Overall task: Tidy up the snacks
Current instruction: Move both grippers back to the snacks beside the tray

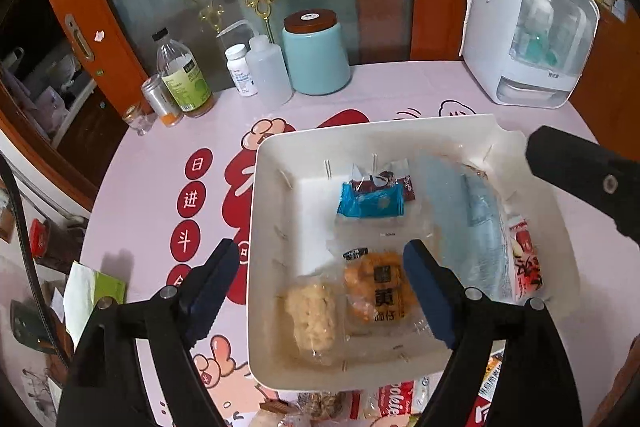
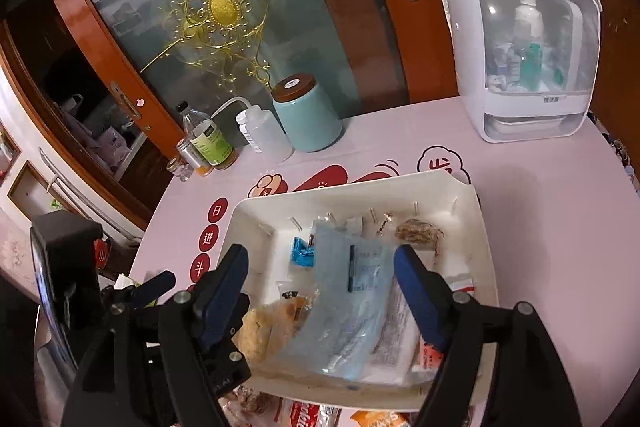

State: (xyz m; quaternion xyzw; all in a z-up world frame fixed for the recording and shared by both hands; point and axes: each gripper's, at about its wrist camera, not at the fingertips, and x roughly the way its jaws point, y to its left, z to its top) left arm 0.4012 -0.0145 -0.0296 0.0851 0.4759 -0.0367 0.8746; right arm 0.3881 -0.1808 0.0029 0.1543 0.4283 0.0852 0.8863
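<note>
A white tray (image 1: 372, 127) sits on the pink printed tablecloth and holds several snack packets. My left gripper (image 1: 322, 259) hovers open over its near left part, above an orange cake packet (image 1: 376, 287) and a pale rice-crisp packet (image 1: 312, 319); neither pad touches them. A small blue packet (image 1: 370, 203) lies further back. My right gripper (image 2: 322, 259) is open over the tray (image 2: 352, 189). A translucent blue packet (image 2: 352, 287) lies slanted between its fingers, with a gap on the left side. One right finger (image 1: 580, 179) shows at the right edge of the left wrist view.
A teal jar (image 1: 316, 55), several bottles (image 1: 184, 75) and a white cabinet-style box (image 1: 528, 35) stand along the table's back edge by a glass door. More loose snack packets (image 1: 392, 407) lie in front of the tray. A green tissue pack (image 1: 100, 291) sits at the left.
</note>
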